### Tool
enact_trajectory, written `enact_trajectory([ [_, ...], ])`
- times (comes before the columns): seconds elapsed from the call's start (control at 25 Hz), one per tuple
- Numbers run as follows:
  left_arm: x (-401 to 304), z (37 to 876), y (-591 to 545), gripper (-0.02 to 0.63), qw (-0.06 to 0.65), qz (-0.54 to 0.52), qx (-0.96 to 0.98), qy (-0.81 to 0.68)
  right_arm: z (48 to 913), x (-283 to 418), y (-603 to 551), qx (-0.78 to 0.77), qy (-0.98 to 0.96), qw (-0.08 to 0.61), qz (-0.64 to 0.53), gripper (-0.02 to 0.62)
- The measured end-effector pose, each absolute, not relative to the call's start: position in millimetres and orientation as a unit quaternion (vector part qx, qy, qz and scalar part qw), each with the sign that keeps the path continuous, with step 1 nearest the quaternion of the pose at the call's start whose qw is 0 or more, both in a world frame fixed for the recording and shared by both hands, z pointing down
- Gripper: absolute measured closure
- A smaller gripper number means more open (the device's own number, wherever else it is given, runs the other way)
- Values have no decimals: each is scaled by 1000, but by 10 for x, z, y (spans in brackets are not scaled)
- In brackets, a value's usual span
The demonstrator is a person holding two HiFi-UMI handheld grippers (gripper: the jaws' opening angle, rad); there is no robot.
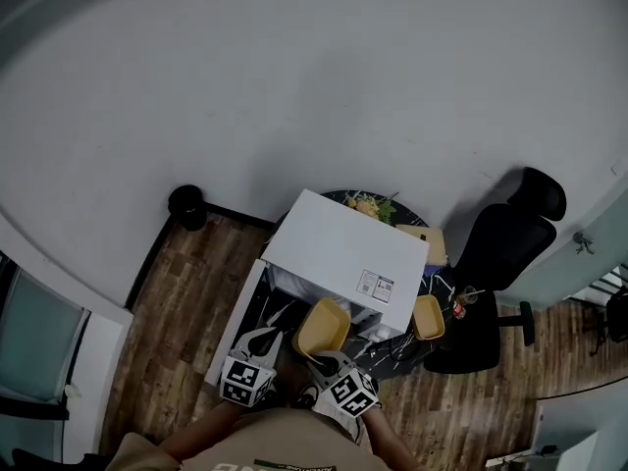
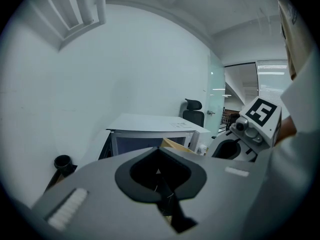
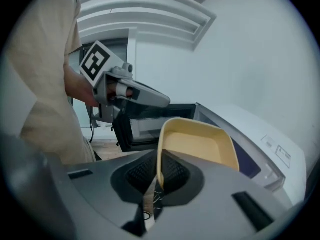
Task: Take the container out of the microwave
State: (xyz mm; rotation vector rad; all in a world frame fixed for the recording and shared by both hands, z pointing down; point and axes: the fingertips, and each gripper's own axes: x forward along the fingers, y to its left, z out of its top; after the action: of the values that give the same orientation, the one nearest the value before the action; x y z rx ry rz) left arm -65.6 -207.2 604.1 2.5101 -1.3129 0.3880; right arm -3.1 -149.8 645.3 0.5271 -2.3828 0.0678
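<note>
A yellow rectangular container (image 1: 322, 327) hangs tilted in front of the white microwave (image 1: 339, 248), outside its cavity. My right gripper (image 1: 329, 364) is shut on the container's near rim. In the right gripper view the rim (image 3: 159, 154) runs down between the jaws of that gripper (image 3: 157, 181), and the container's hollow (image 3: 200, 146) faces the camera. My left gripper (image 1: 260, 341) is to the left, near the open microwave door (image 1: 235, 322), shut and holding nothing. In the left gripper view its jaws meet at one tip (image 2: 159, 173).
A second yellow container (image 1: 428, 317) and a bottle (image 1: 458, 308) sit on the dark table to the microwave's right. A black office chair (image 1: 500, 263) stands further right. A black bin (image 1: 186, 204) is on the wooden floor by the wall.
</note>
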Motion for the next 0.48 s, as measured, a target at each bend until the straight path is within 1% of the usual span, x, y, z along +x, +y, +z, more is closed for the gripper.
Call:
enact_trajectory([
  [0.24, -676, 6019, -2052, 598, 136, 131, 869, -457, 6247, -30, -1412, 203, -925, 321, 25, 575],
  [0.48, -656, 5943, -2001, 598, 134, 125, 872, -454, 5989, -31, -1314, 192, -928, 319, 9, 575],
])
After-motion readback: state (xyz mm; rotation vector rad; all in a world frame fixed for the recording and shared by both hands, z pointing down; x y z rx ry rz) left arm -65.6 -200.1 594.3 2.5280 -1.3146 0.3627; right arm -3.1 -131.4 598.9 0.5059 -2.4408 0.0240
